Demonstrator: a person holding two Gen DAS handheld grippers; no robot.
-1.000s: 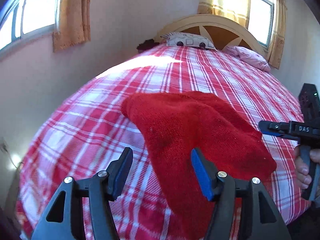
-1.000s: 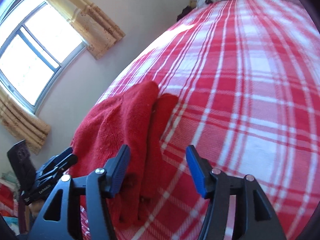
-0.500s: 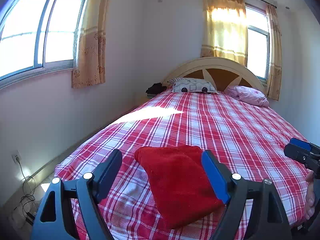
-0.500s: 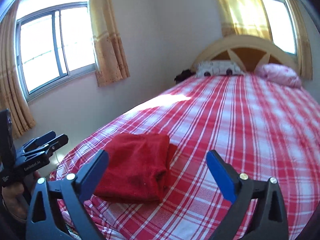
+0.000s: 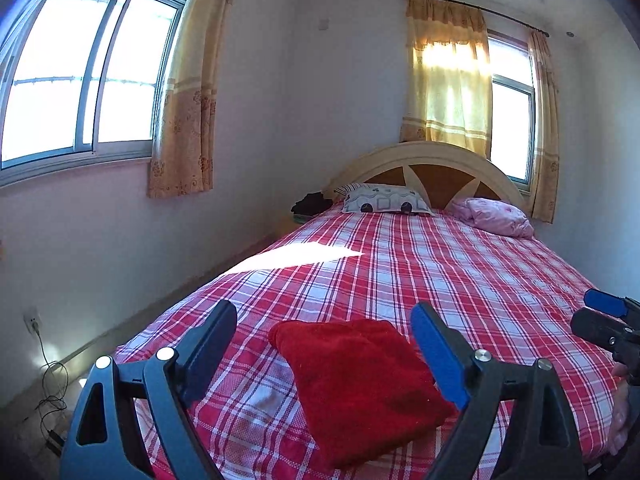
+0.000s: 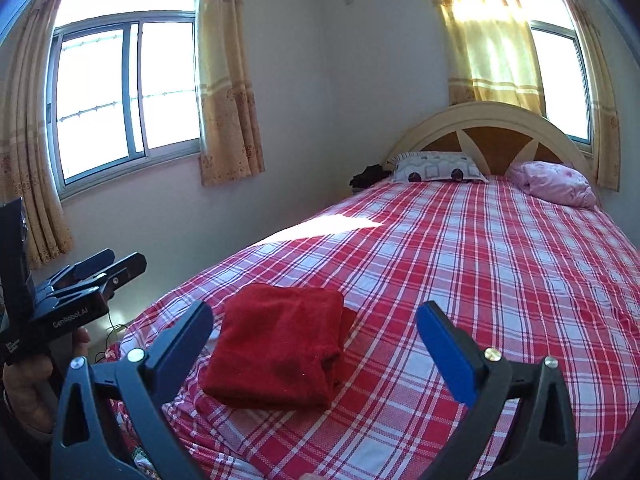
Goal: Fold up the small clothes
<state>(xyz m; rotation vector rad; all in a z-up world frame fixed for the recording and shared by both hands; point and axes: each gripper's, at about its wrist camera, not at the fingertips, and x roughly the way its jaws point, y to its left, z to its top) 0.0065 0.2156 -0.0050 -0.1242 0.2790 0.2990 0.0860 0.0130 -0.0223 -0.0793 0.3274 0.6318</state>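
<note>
Both grippers have pulled back and up from the red cloth [image 5: 360, 384] since the earlier frames, when their fingers stood right over it, and both sets of jaws have just been opening, with nothing between them. Now the left gripper [image 5: 324, 344] hangs above the near end of the bed [image 5: 460, 272] with its jaws wide apart; the cloth shows in the gap between its fingers but lies farther off and lower, untouched. The right gripper [image 6: 316, 340] also stands with its jaws spread wide and empty, the cloth [image 6: 280, 344] lying beyond and toward its left finger. Folded into a thick, roughly square packet, the red cloth rests flat on the red-and-white checked bedspread at the near left corner of the bed, close to the left edge. In the right wrist view the left gripper [image 6: 108, 264] appears at the far left, held in a hand [image 6: 24, 384] off the side of the bed, apart from the cloth. In the left wrist view the right gripper [image 5: 600, 316] shows at the right edge, well apart from the cloth. Two pillows [image 5: 384, 200] lie at the far end against the headboard [image 5: 432, 160].
</note>
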